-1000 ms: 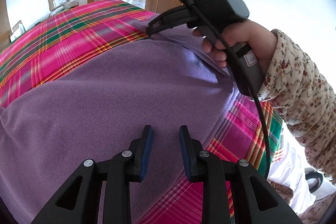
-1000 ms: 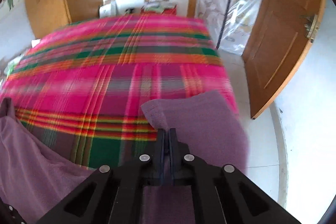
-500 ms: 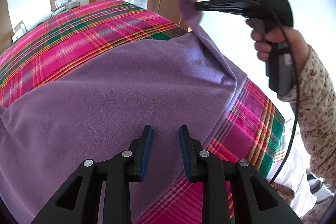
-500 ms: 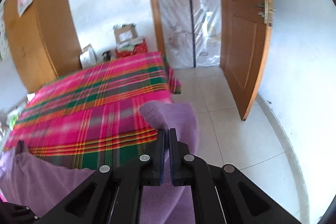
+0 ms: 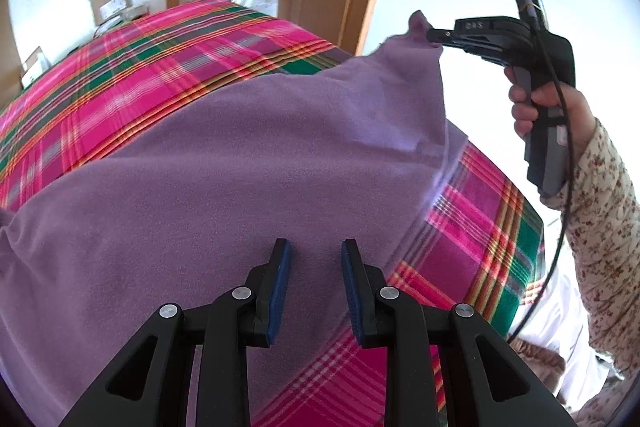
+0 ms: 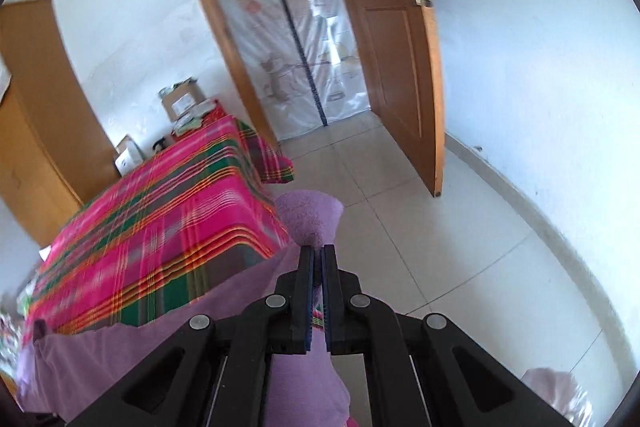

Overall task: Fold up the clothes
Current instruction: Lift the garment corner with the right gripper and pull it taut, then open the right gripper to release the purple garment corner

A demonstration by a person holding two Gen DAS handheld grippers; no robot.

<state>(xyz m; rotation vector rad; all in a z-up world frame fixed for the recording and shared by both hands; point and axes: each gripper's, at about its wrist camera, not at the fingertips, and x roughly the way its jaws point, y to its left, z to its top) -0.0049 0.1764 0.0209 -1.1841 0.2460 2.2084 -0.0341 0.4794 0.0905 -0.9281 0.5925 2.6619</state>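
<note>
A purple garment lies spread on a bed with a pink plaid cover. My left gripper is open and empty, hovering just above the garment's near part. My right gripper is shut on a corner of the purple garment and holds it lifted above the bed's right edge. In the left wrist view the right gripper shows at upper right, with the raised corner stretched up from the bed.
An open wooden door and a doorway with a plastic curtain are beyond the bed. Cardboard boxes sit at the bed's far end. A wooden wardrobe stands at left. Tiled floor lies right of the bed.
My right gripper has lifted the garment's corner up off the bed and swung it to the right, out past the bed's edge. My left gripper has stayed open in place.
</note>
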